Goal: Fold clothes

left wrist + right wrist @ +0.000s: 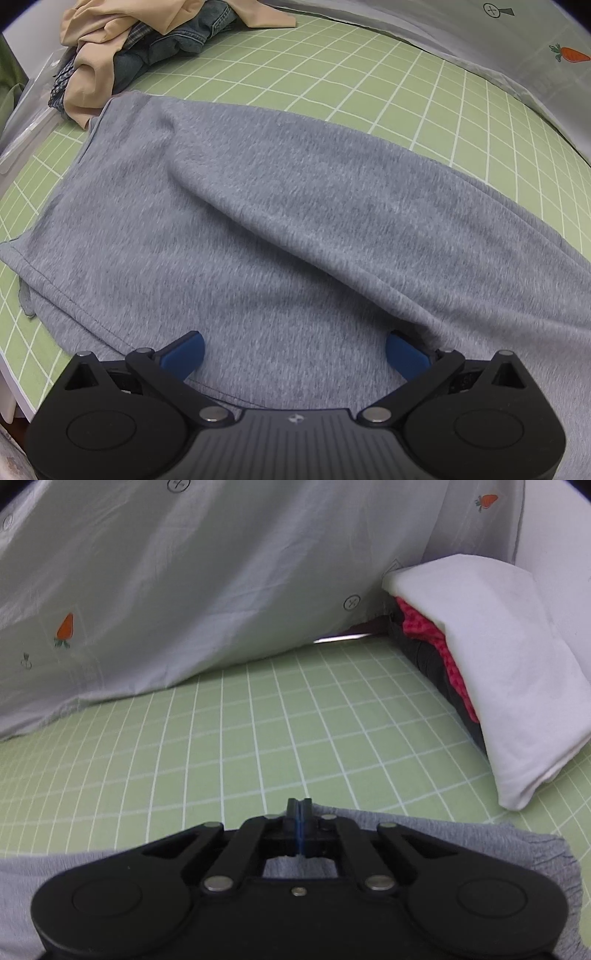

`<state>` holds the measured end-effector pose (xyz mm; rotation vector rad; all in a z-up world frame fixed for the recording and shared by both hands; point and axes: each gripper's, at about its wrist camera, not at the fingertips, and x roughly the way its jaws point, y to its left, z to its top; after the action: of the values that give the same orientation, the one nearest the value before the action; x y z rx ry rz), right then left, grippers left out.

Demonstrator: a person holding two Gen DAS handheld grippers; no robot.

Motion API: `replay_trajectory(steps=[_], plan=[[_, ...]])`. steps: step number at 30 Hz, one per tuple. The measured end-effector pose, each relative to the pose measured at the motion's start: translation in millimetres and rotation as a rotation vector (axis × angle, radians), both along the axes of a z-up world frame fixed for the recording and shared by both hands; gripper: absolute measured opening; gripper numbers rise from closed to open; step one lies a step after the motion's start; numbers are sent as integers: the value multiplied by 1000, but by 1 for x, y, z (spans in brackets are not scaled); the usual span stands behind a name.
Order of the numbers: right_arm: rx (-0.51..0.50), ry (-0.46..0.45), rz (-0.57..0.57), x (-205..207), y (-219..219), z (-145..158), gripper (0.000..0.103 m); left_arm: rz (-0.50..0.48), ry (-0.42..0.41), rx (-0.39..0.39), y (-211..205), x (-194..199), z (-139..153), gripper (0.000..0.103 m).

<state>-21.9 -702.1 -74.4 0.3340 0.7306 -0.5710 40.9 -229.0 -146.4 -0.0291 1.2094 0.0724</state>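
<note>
The left wrist view shows most of the grey knit garment [280, 206] spread flat on the green gridded mat [424, 92] that covers the worktop. A long raised fold runs across it from the far left toward the near right. The left tongs [294, 351] hover just over its near part, their blue fingertips [184, 350] spread wide with nothing between them — released. Beyond them to the far left sits a heap of unfolded clothes [122, 48]: tan fabric over denim and a checked piece, touching the garment's far corner.

The right wrist view shows none of that heap. There the right tongs [299, 808] are clenched, pads pressed together at the far edge of the grey garment [461, 845], which lies under and on both sides of them. Whether cloth is pinched between the pads cannot be told, as the tips hide the edge. Ahead of them the mat [258, 720] lies bare as far as a pale sheet printed with carrots [184, 572], which hangs as a backdrop. To the far right stands a stack of folded clothes [491, 657] — white on top, red patterned and dark layers beneath — well apart from the tongs.
</note>
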Motion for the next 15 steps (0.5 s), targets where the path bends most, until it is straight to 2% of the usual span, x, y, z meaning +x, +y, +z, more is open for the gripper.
replay_trajectory(steps=[2, 4, 6, 7, 8, 10, 15], plan=[[9, 11, -16, 8, -6, -10, 0, 1, -2, 0, 0, 0, 0, 103], [18, 71, -15, 15, -9, -24, 1, 1, -5, 0, 0, 0, 0, 103], [-5, 93, -29, 11, -5, -25, 9, -1, -10, 1, 0, -1, 0, 103], [-15, 83, -33, 5, 0, -22, 29, -2, -14, 1, 0, -2, 0, 103], [-23, 67, -35, -3, 6, -18, 55, -3, -18, 0, 0, -3, 0, 103], [-38, 45, -30, -17, 21, -10, 72, -4, -27, -1, 0, -4, 0, 103], [-11, 88, 52, -50, 78, -16, 74, 3, -48, -44, 12, -12, 4, 103]])
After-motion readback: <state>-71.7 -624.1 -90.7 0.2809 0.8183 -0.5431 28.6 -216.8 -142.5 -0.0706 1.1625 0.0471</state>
